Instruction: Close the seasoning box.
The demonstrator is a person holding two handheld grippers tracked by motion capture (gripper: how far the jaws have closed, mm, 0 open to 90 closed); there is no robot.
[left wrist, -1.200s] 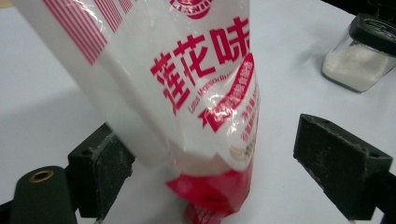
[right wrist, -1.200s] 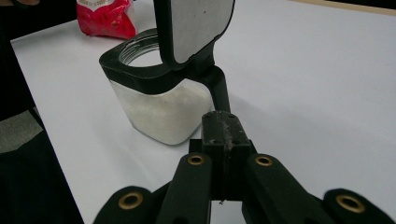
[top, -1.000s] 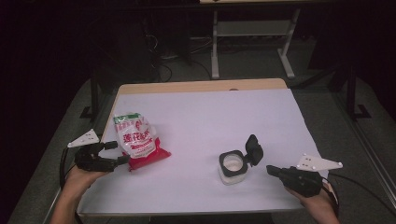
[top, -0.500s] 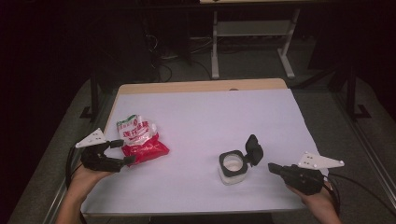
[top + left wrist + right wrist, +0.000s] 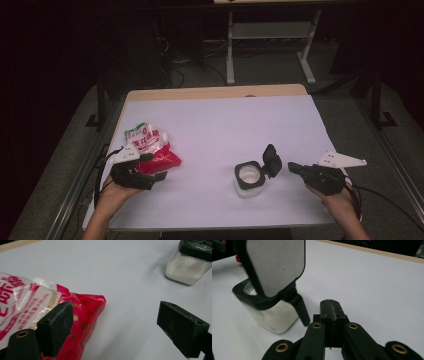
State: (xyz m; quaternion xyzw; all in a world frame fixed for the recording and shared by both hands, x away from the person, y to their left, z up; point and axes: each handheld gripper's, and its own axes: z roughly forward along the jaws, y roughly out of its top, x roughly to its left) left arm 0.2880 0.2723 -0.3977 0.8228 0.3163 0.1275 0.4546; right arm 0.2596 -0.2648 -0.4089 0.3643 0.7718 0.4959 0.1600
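Note:
A red and white snack bag point(image 5: 150, 149) lies crumpled at the table's left. My left gripper point(image 5: 154, 167) is open at its near right corner; in the left gripper view the left jaw rests over the bag point(image 5: 25, 297) and the right jaw stands apart over bare table, so the left gripper point(image 5: 117, 315) holds nothing. A square clear jar point(image 5: 248, 179) of white powder stands right of centre, its black flip lid point(image 5: 271, 159) raised. My right gripper point(image 5: 293, 167) is shut just right of the lid, close to the jar point(image 5: 272, 315) without touching it. In its own view the right gripper point(image 5: 332, 306) holds nothing.
A white sheet point(image 5: 215, 125) covers the table, with a wooden strip point(image 5: 215, 92) along the far edge. Beyond it stand a metal desk frame point(image 5: 270, 35) and cables on the dark floor. The jar point(image 5: 190, 262) shows far right in the left gripper view.
The left gripper's jaws have spread open and edged right at the bag's corner, and the bag has bunched up a little. The right gripper has hardly moved.

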